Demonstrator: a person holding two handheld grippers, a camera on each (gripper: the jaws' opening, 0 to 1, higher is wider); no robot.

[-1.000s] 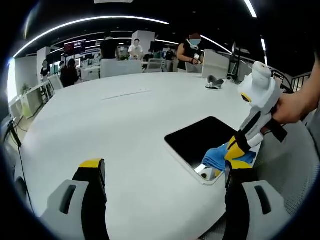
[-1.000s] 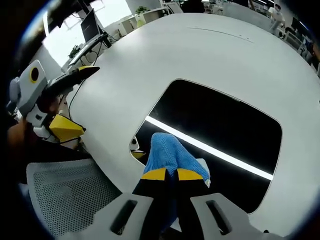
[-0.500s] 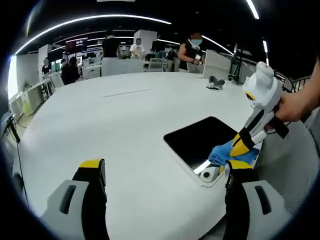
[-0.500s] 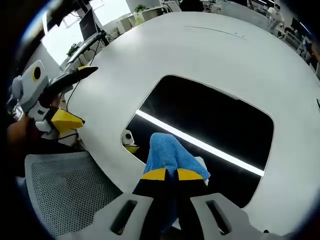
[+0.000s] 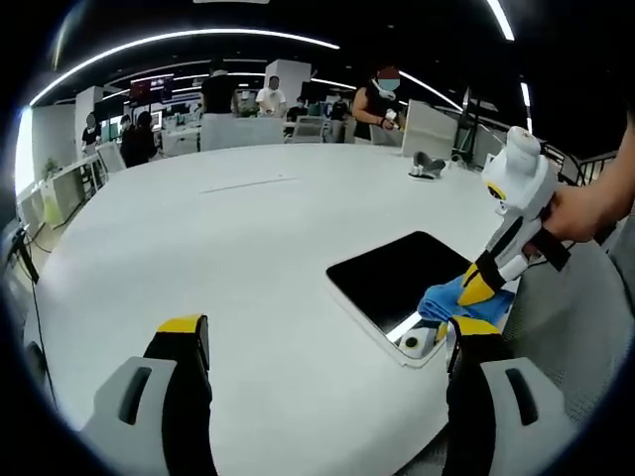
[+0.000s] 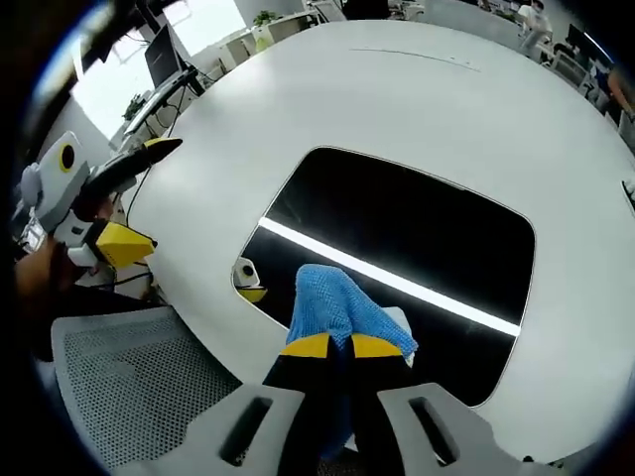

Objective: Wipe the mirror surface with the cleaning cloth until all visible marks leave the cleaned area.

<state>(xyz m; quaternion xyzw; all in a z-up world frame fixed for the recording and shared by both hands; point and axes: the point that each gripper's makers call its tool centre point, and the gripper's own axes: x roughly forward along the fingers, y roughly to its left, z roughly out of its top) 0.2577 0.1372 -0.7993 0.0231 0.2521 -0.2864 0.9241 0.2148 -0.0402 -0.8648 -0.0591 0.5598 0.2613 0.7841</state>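
In the right gripper view, the right gripper (image 6: pixel 331 345) is seen with its yellow-tipped jaws clamped together on a blue cleaning cloth (image 6: pixel 337 307). The cloth is pressed onto the near edge of a dark rectangular mirror (image 6: pixel 417 248), which lies flat on a round white table (image 6: pixel 417 109) and reflects a bright ceiling light as a strip. In the left gripper view, the left gripper (image 5: pixel 327 342) is held above the table with its jaws spread wide and nothing between them. A grey mesh chair (image 6: pixel 129 382) is seen beside the table.
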